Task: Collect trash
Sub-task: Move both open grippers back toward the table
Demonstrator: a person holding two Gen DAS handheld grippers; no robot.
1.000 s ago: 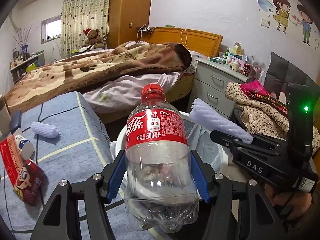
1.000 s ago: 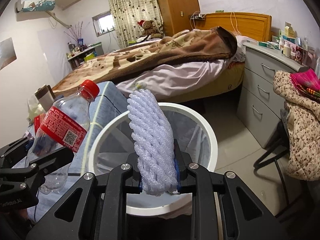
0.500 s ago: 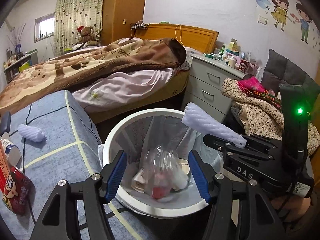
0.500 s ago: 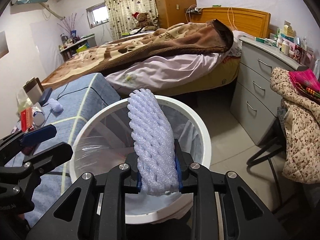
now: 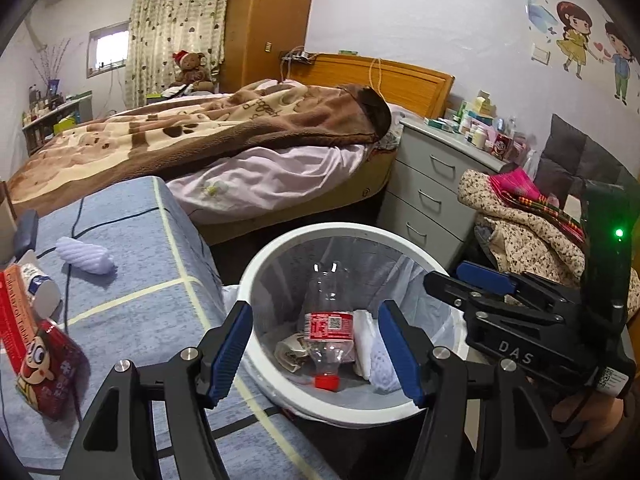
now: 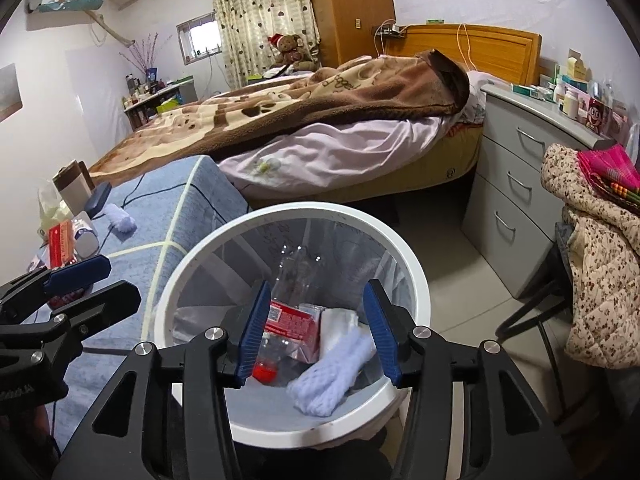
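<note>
A white trash bin (image 5: 344,228) (image 6: 296,208) with a clear liner stands beside the blue-covered table (image 5: 132,320). Inside lie a clear cola bottle (image 5: 328,324) (image 6: 294,320), cap down, and a white foam fruit net (image 5: 384,364) (image 6: 332,376) among crumpled paper. My left gripper (image 5: 314,312) hangs over the bin, its jaws opening with nothing between them. My right gripper (image 6: 316,288) is also over the bin with empty jaws that are opening. A second foam net (image 5: 86,254) (image 6: 120,218) and a red snack packet (image 5: 48,368) lie on the table.
A red box (image 6: 62,242) and a small white bottle (image 6: 86,236) sit at the table's left end. A bed (image 5: 240,148) lies behind the bin, a grey dresser (image 5: 432,184) to its right. A chair piled with clothes (image 6: 600,280) stands at the right.
The left gripper let the cola bottle go and it fell into the bin. The right gripper then opened and its foam net dropped in beside the bottle.
</note>
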